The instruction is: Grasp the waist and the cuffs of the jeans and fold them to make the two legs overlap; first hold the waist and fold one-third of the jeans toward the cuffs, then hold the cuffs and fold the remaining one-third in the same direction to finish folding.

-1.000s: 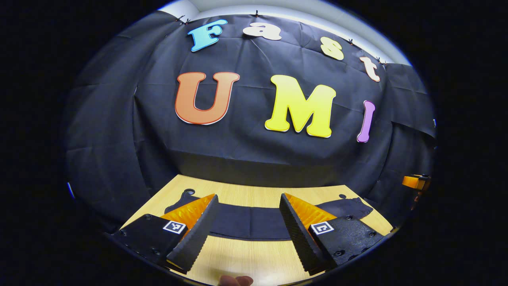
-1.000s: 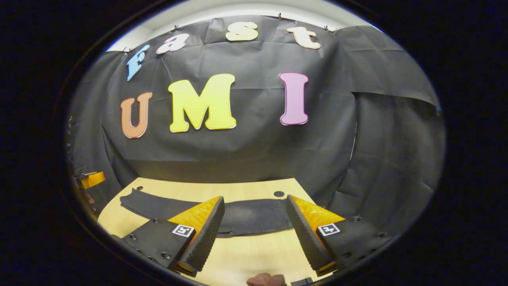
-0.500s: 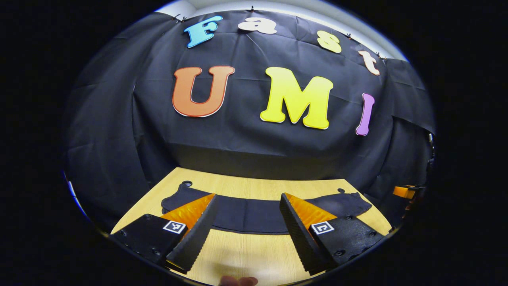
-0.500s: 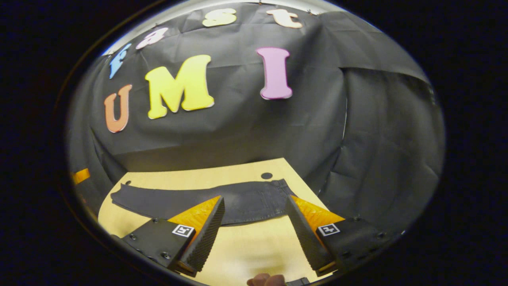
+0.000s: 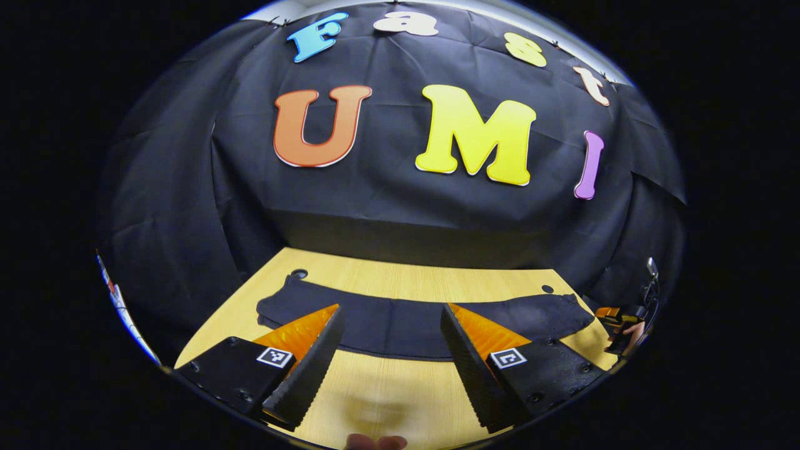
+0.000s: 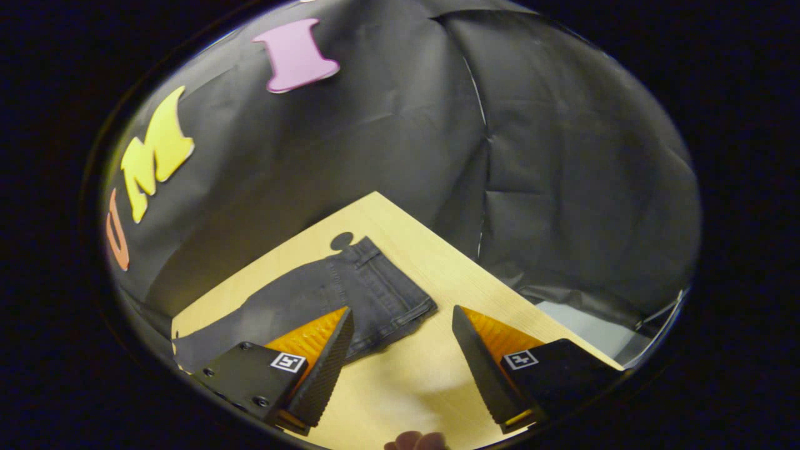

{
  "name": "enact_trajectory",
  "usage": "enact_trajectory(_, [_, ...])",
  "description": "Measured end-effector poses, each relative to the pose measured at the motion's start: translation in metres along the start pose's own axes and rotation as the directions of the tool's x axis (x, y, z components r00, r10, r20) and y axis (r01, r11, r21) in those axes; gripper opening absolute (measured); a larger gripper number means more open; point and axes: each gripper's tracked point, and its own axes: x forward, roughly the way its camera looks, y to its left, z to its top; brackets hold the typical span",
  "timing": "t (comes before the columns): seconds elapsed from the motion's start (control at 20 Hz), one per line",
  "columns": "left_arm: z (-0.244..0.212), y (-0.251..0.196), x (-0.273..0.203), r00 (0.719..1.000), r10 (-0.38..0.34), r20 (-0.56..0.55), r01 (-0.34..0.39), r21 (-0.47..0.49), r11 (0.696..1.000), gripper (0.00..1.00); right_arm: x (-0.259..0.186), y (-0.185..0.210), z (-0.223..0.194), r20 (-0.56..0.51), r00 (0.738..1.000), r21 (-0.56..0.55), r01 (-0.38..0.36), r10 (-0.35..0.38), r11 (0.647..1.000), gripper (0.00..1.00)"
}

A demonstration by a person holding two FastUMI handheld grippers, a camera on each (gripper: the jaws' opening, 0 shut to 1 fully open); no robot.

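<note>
dark jeans [image 5: 400, 322]: flat across far side of wooden table [image 5: 400, 406], waist [image 6: 387, 294] at right. left gripper [image 5: 390, 356]: fingers apart, holding nothing. right gripper [image 6: 400, 359]: fingers apart, near waist.

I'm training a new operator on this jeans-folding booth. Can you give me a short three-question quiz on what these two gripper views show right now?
1. True or false: the jeans lie spread flat on the table, with no fold made yet.
2. Multiple choice: the right gripper is (A) shut on the waist, (B) open above the table near the waist, (C) shut on a cuff.
3. Fill in: the left gripper is open, and its fingers hold ____.

Key
1. True.
2. B.
3. Nothing; the jeans lie beyond the fingertips, untouched.
</note>
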Motion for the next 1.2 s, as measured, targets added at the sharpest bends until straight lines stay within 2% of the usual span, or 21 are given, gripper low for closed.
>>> enact_trajectory(0.05, [-0.004,0.000,0.002,1.000,0.008,-0.014,-0.008,0.002,1.000,0.99,0.007,-0.003,-0.002,-0.005,1.000,0.020,-0.004,0.004,1.000,0.99])
enact_trajectory(0.1, [-0.007,0.001,0.005,1.000,0.016,-0.025,-0.016,0.011,1.000,0.99,0.017,-0.004,-0.002,-0.005,1.000,0.028,-0.004,0.004,1.000,0.94])
enact_trajectory(0.15, [-0.011,0.002,0.007,0.999,0.024,-0.040,-0.023,0.025,0.999,0.99,0.027,-0.002,-0.005,-0.014,1.000,0.030,-0.005,0.005,1.000,0.99])
enact_trajectory(0.2, [-0.015,0.000,0.008,0.998,0.027,-0.051,-0.026,0.030,0.999,0.99,0.034,0.000,-0.007,-0.020,1.000,0.040,-0.005,0.006,0.999,0.94])
enact_trajectory(0.25, [-0.017,-0.002,0.009,0.998,0.027,-0.061,-0.025,0.031,0.999,0.99,0.040,0.000,-0.009,-0.024,1.000,0.051,-0.007,0.009,0.999,1.00])
enact_trajectory(0.5, [-0.020,-0.003,0.007,0.997,0.035,-0.071,-0.031,0.067,0.997,0.99,0.054,0.006,-0.006,-0.010,1.000,0.081,-0.016,0.017,0.997,0.99])
enact_trajectory(0.6, [-0.023,-0.001,0.005,0.996,0.044,-0.077,-0.040,0.057,0.998,0.99,0.061,0.007,-0.010,-0.007,1.000,0.055,-0.012,0.012,0.998,0.99])
enact_trajectory(0.65, [-0.025,0.002,0.004,0.996,0.048,-0.080,-0.044,0.044,0.998,0.99,0.065,0.006,-0.013,-0.013,1.000,0.022,0.011,-0.011,1.000,0.92])
enact_trajectory(0.75, [-0.028,0.009,0.003,0.995,0.060,-0.086,-0.058,0.018,0.998,0.99,0.068,0.013,-0.020,-0.039,0.999,-0.004,-0.006,0.006,1.000,0.87])
enact_trajectory(0.9, [-0.033,0.018,-0.002,0.993,0.074,-0.096,-0.076,-0.019,0.997,0.99,0.066,0.021,-0.019,-0.063,0.998,-0.020,-0.006,0.005,1.000,0.47])
enact_trajectory(0.95, [-0.033,0.021,-0.005,0.993,0.077,-0.094,-0.080,-0.026,0.996,0.99,0.062,0.022,-0.016,-0.074,0.997,-0.038,0.004,-0.007,0.999,0.41])
enact_trajectory(1.0, [-0.032,0.026,-0.005,0.993,0.081,-0.091,-0.084,-0.033,0.996,0.99,0.059,0.024,-0.012,-0.079,0.997,-0.053,0.016,-0.020,0.998,0.30])
enact_trajectory(1.15, [-0.033,0.037,-0.011,0.993,0.090,-0.077,-0.095,-0.068,0.993,0.99,0.040,0.042,0.005,-0.102,0.994,-0.071,0.030,-0.037,0.997,0.10])
enact_trajectory(1.2, [-0.033,0.039,-0.013,0.994,0.089,-0.069,-0.095,-0.084,0.992,0.99,0.031,0.051,0.014,-0.099,0.995,-0.076,0.022,-0.029,0.997,0.10])
